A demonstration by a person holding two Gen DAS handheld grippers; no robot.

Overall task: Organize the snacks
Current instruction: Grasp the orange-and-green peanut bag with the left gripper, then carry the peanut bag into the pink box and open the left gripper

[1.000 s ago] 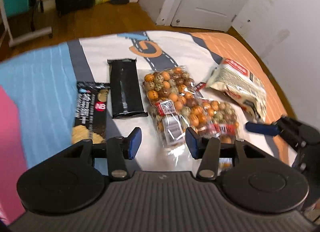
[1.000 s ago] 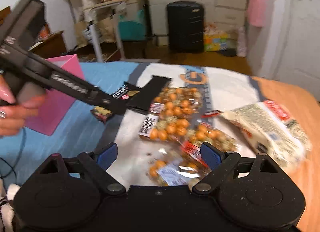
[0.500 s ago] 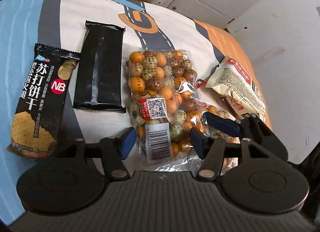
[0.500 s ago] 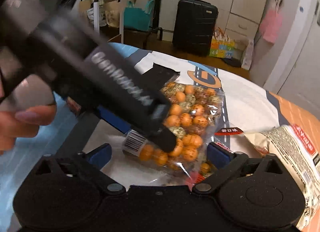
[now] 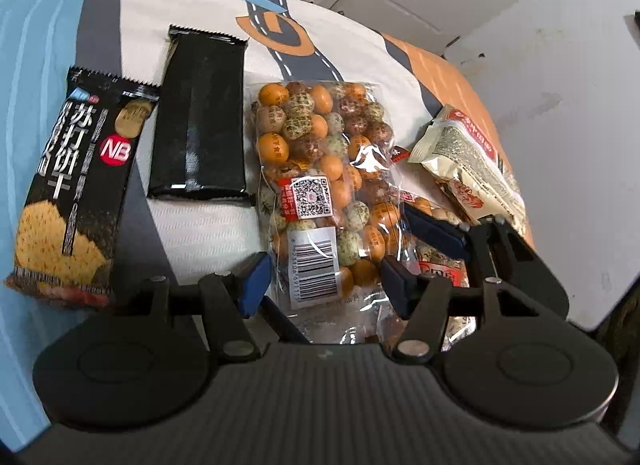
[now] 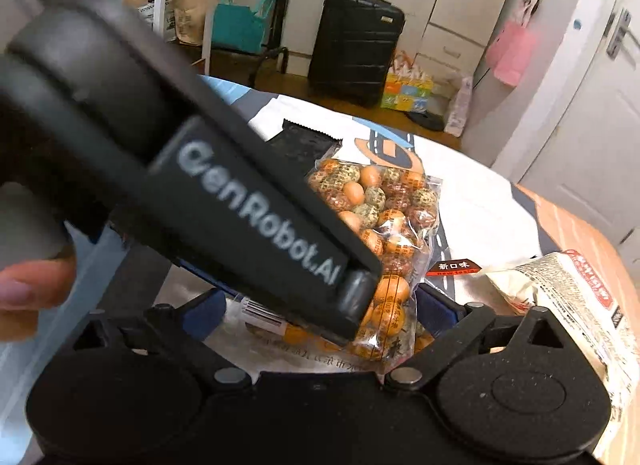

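Both tools are crowding one spot on the bed (image 5: 192, 233). The left tool (image 5: 324, 285) is standing open astride the near end of a clear bag of coated nuts (image 5: 320, 169), pads not yet pressing. The right tool (image 6: 320, 315) is gaping wide over a second nut bag (image 6: 384, 329) just beside it. Likely trouble: the tools could be colliding, or one could be pinching both slippery, overlapping bags together.

Place: a home bedroom.
Surface: a bed (image 5: 208, 225) under a road-print cover.
Floor: wood.
Storage: white wardrobe doors (image 6: 448, 5), a black suitcase (image 6: 356, 45) before them.
Clutter: a teal bag (image 6: 240, 23), a white door (image 6: 592, 137).
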